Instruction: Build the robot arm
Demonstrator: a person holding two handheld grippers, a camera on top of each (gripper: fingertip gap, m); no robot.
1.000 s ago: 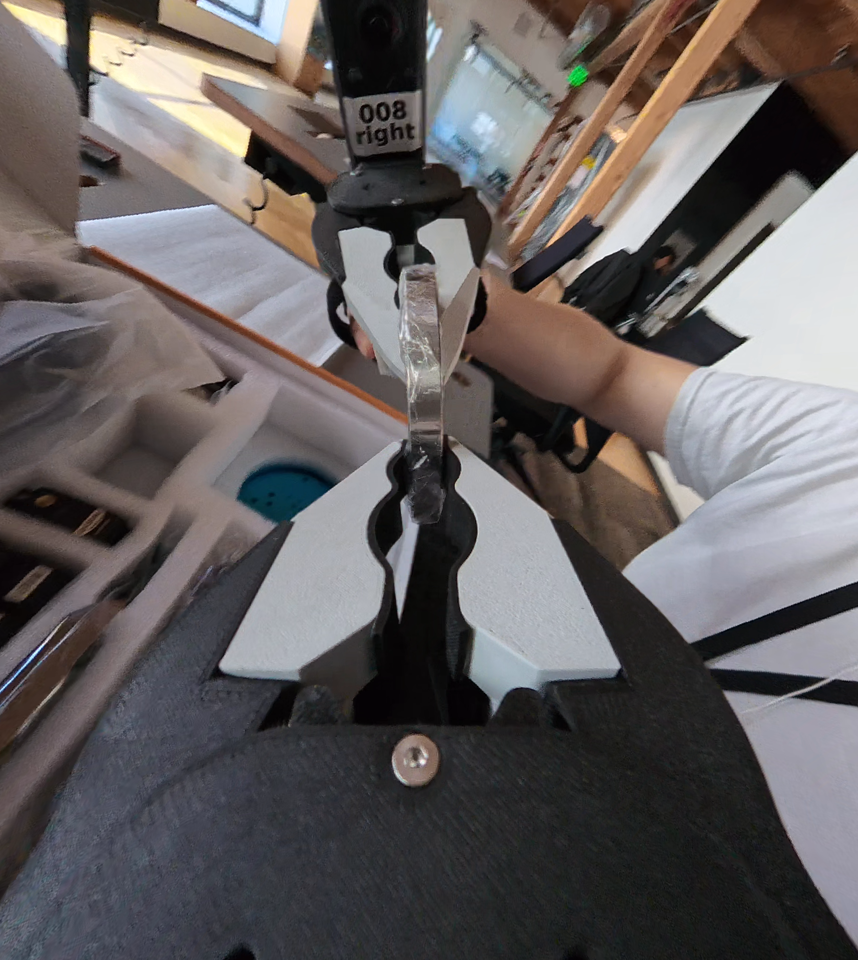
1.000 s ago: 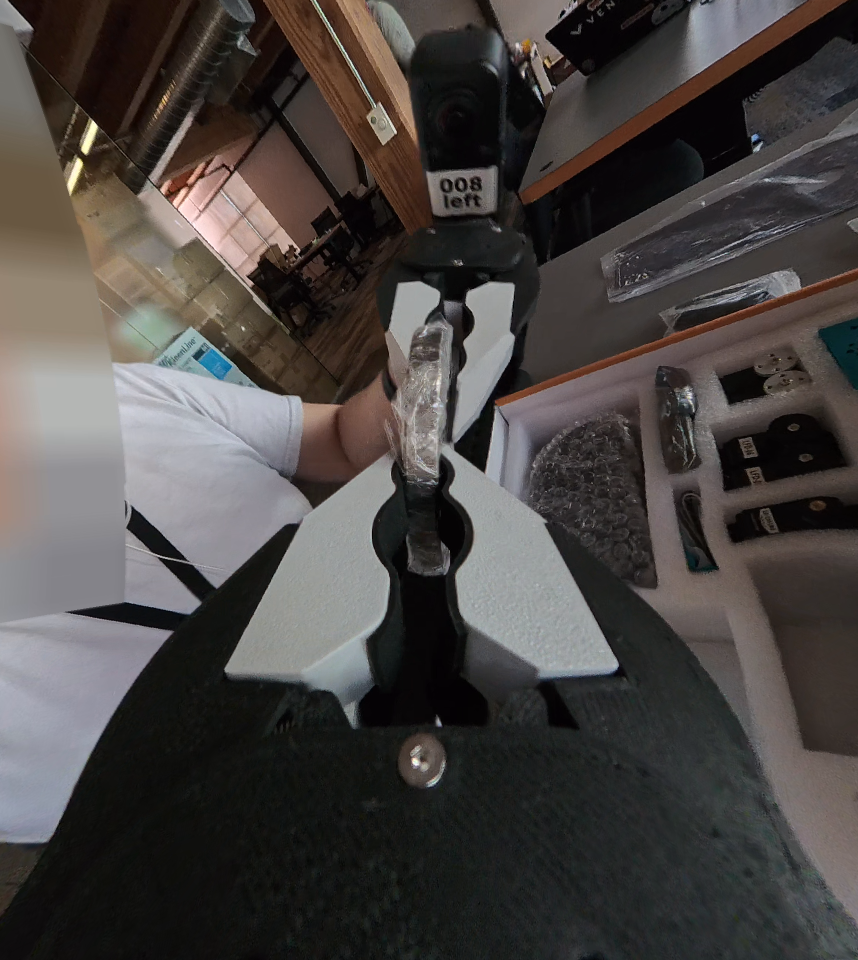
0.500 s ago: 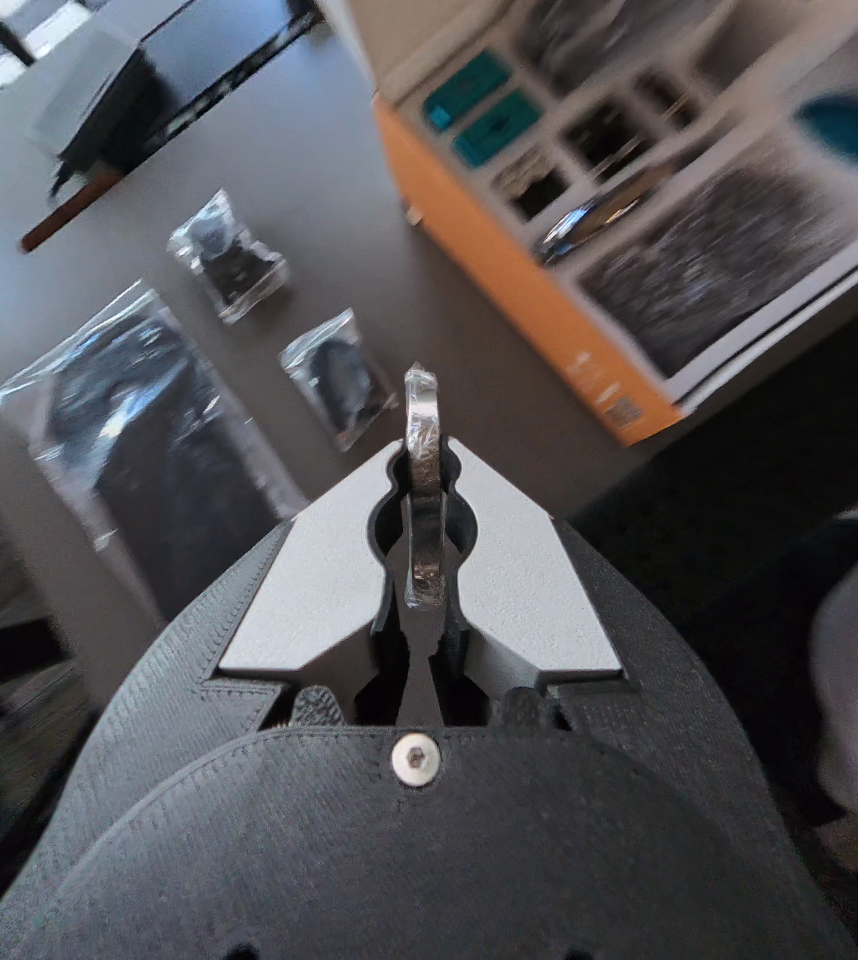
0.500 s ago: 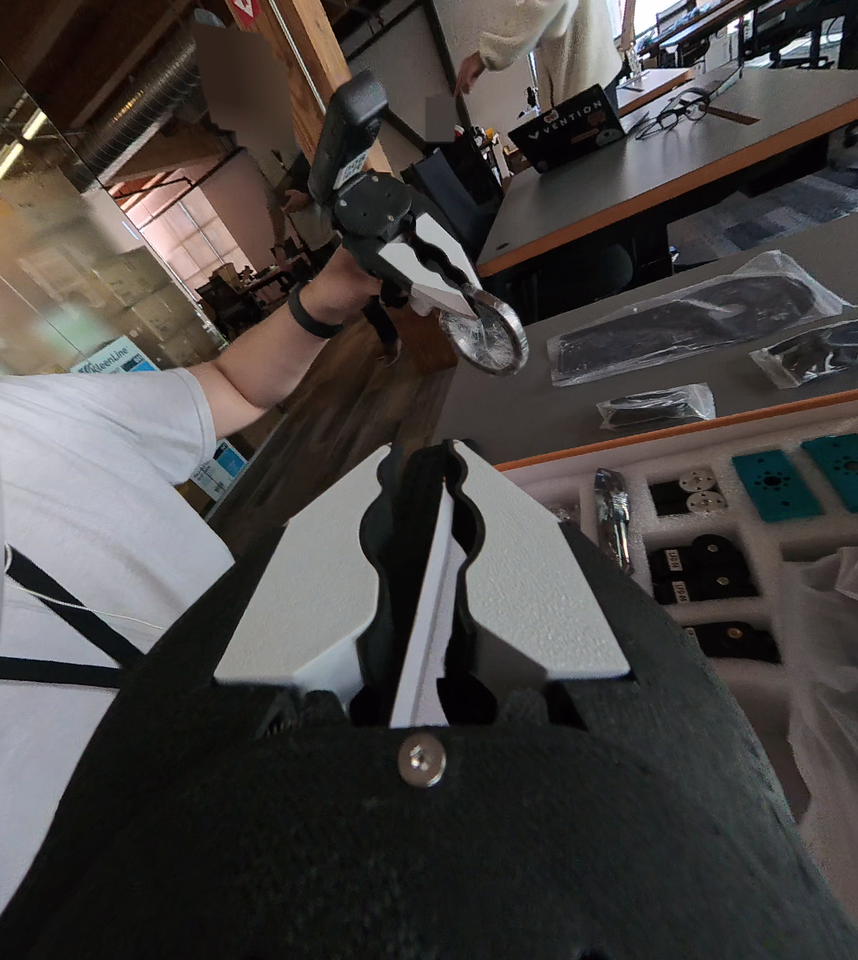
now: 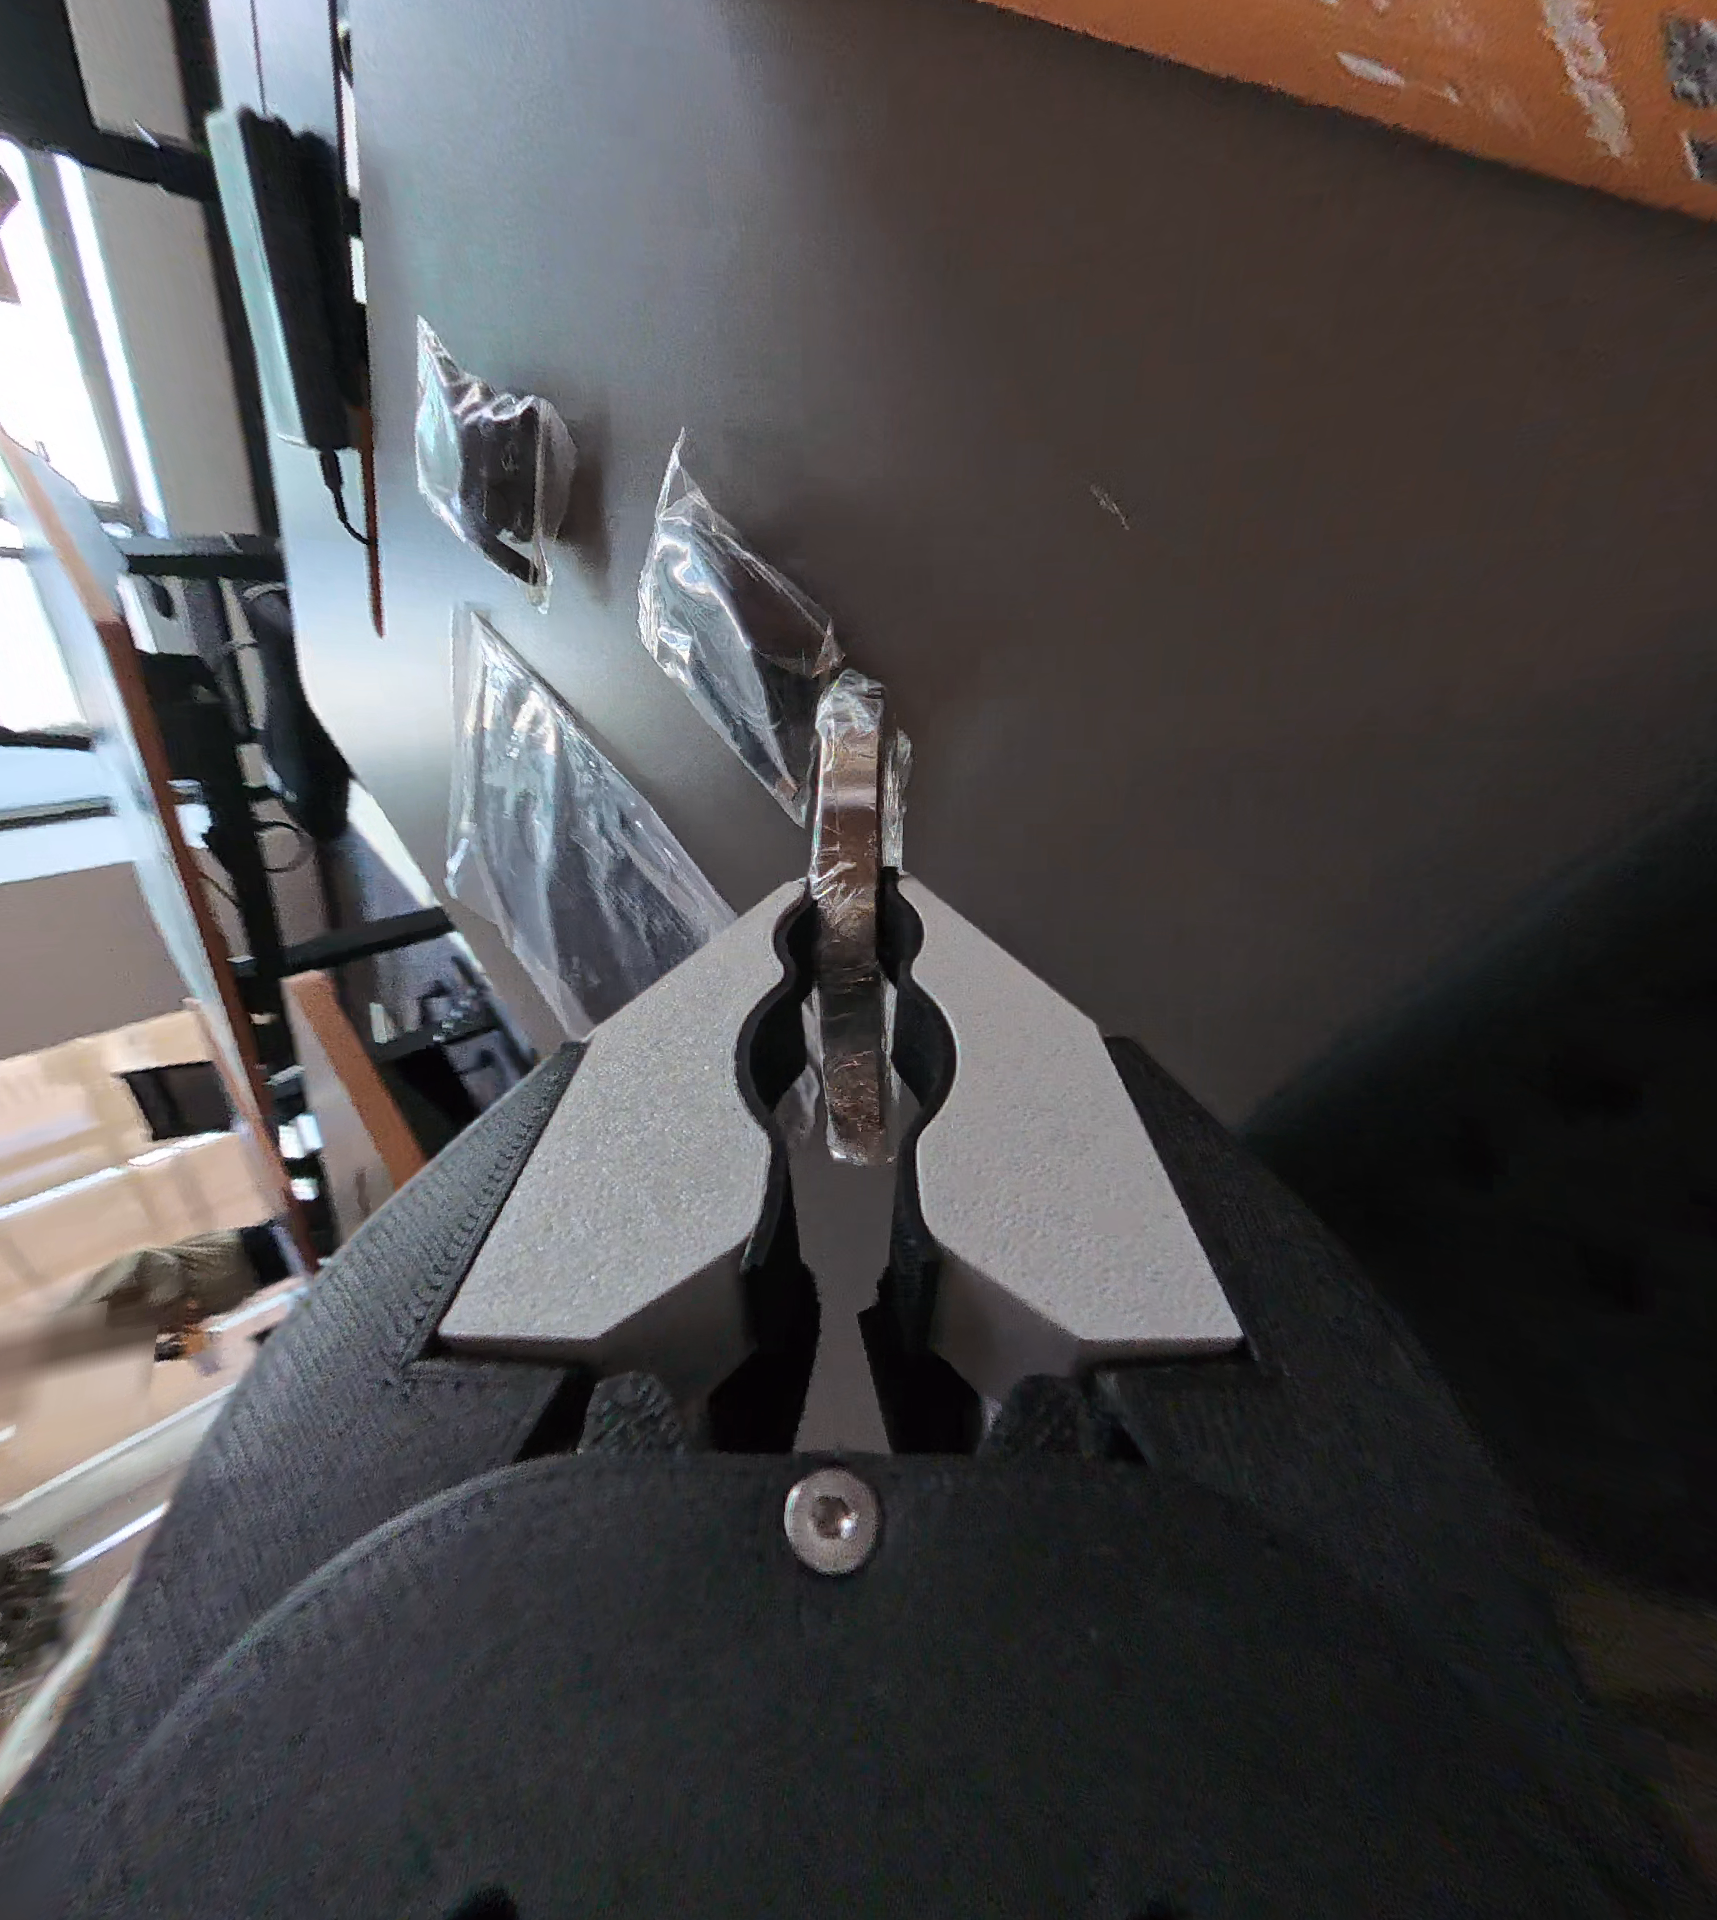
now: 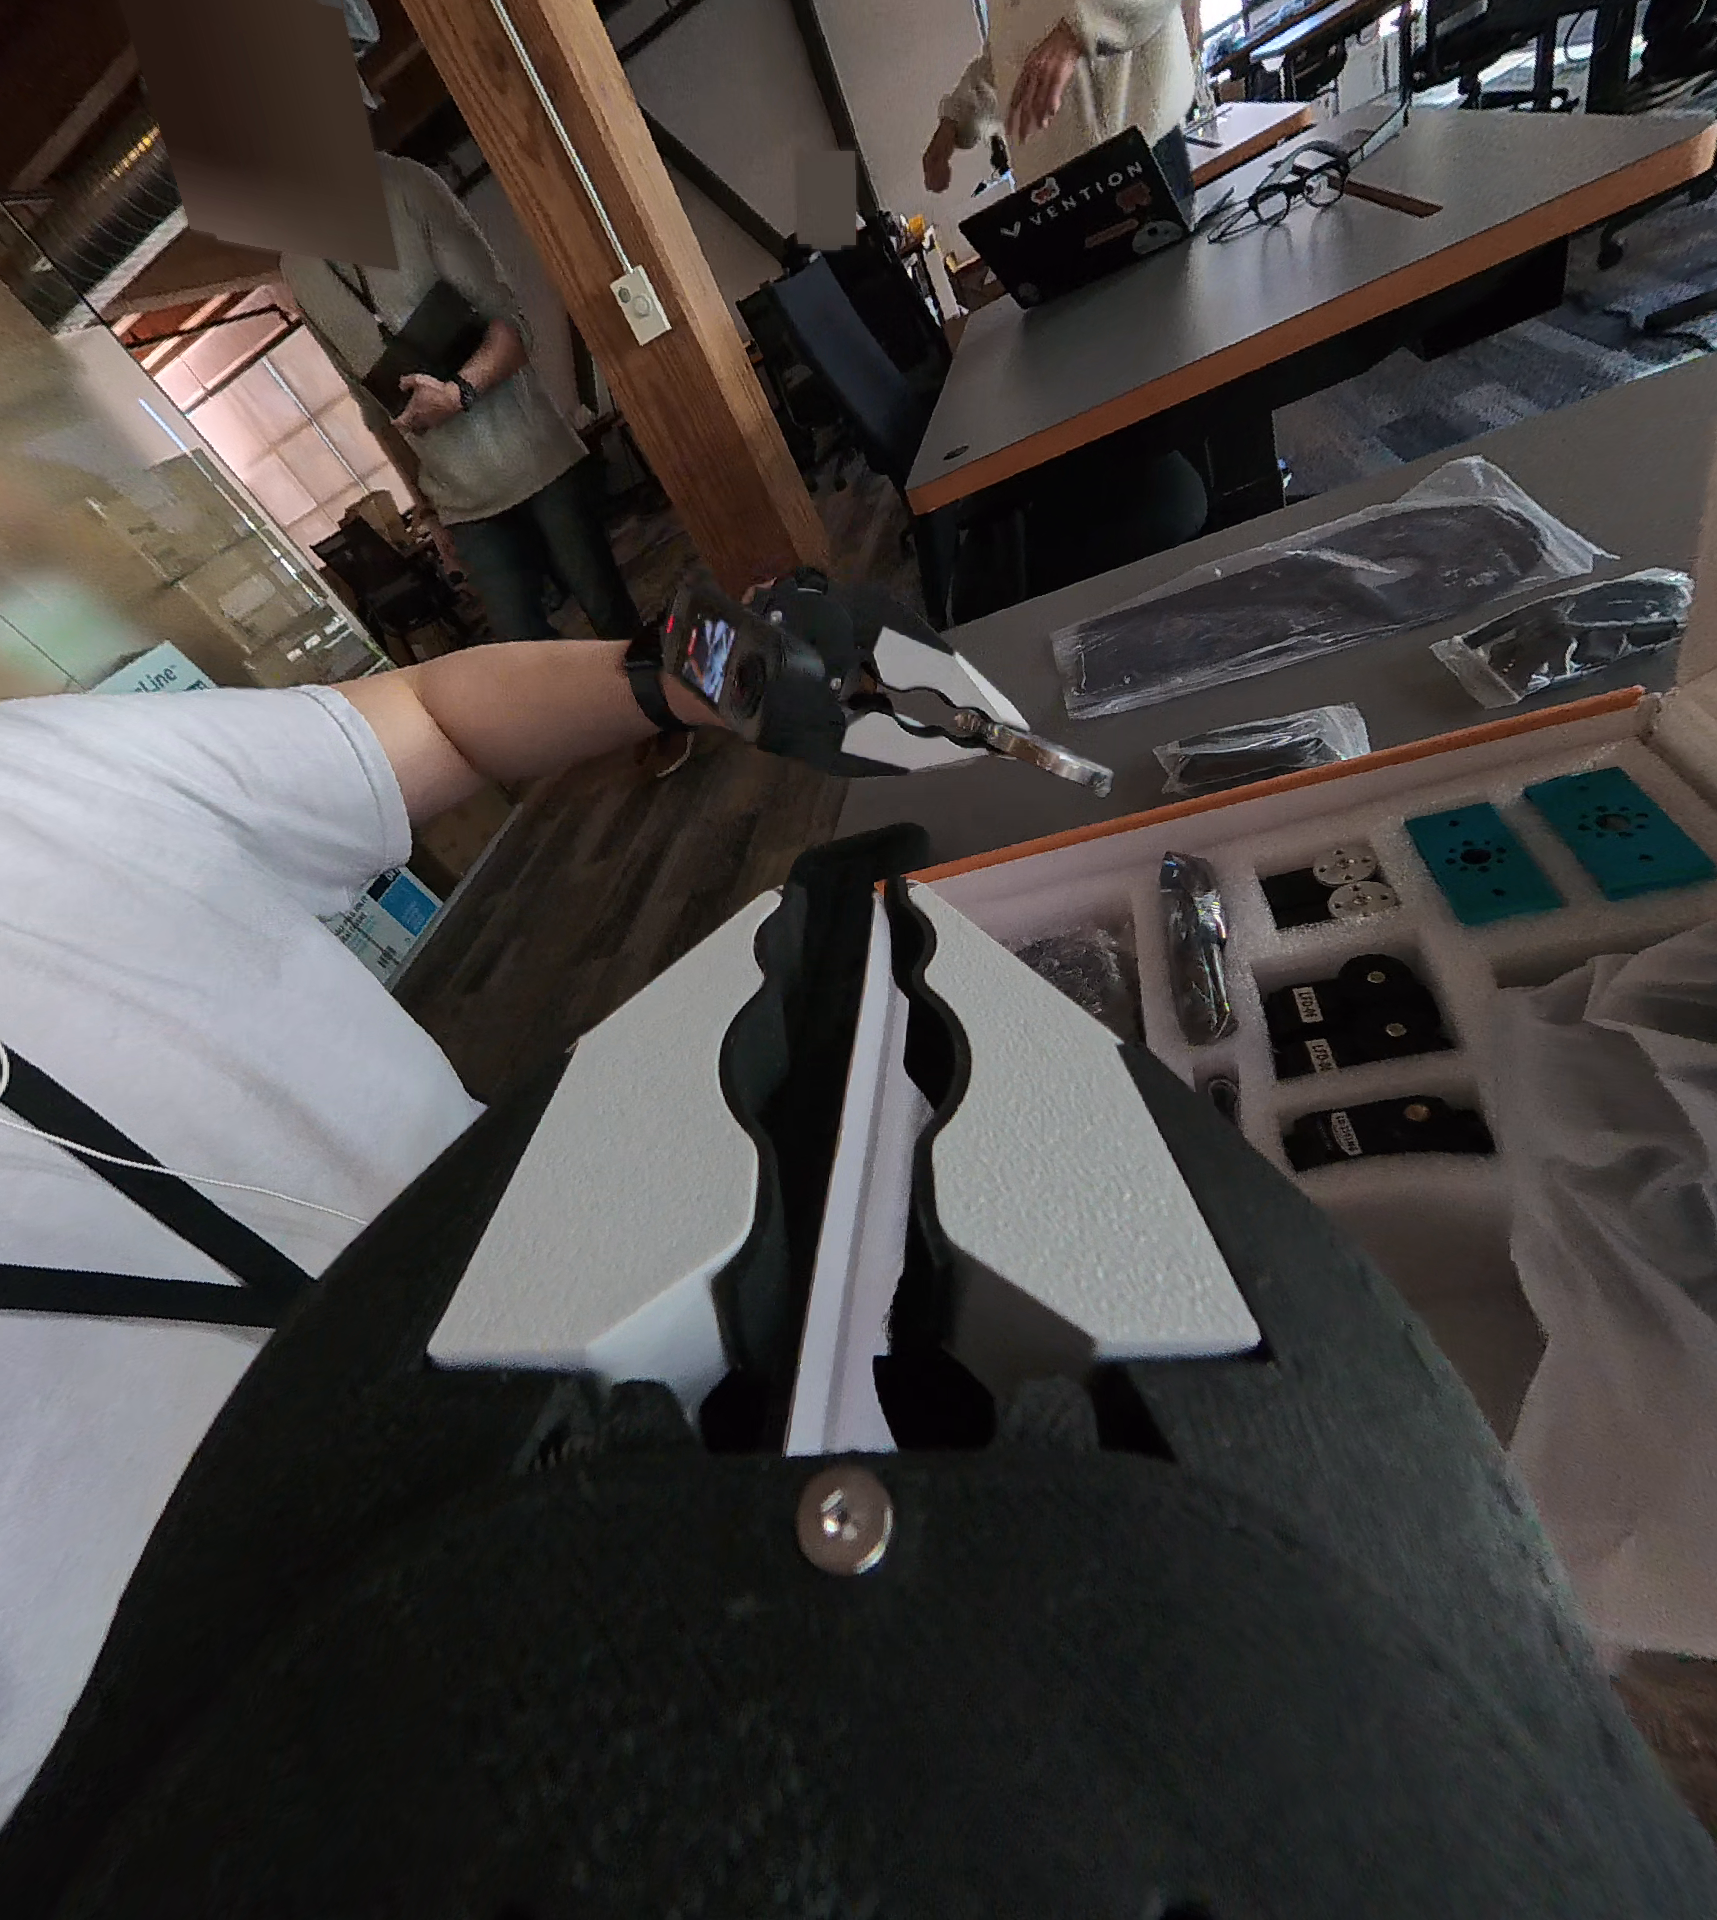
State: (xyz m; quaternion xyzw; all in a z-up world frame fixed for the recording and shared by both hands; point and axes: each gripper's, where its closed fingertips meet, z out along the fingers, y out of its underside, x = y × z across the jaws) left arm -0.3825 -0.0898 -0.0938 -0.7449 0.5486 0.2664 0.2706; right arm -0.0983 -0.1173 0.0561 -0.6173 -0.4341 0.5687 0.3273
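My left gripper (image 5: 849, 883) is shut on a flat metal disc wrapped in clear plastic (image 5: 846, 831), held edge-on close above the grey table (image 5: 1197, 499). The disc is next to a small clear bag with a dark part (image 5: 729, 655). In the right wrist view the left gripper (image 6: 979, 722) holds the disc (image 6: 1056, 761) out over the table's near corner, beside a small bag (image 6: 1259, 743). My right gripper (image 6: 880, 894) is shut and empty, near the person's white shirt and the left end of the foam-lined box (image 6: 1249, 792).
Two more bagged black parts (image 5: 490, 468) (image 5: 573, 862) lie on the table. The orange-edged box holds teal plates (image 6: 1477, 862), black parts (image 6: 1353, 1013) and a wrapped tool (image 6: 1192, 956). Crumpled white wrap (image 6: 1685, 1143) lies at right. A person (image 6: 480, 416) stands behind; another table has a laptop (image 6: 1082, 218). Across from one pair of fingers to the other is roughly 35 cm.
One second ago both grippers held the wrapped disc between them. The right gripper let go and closed empty. The left gripper swung the disc away and down close to the table by the bags.
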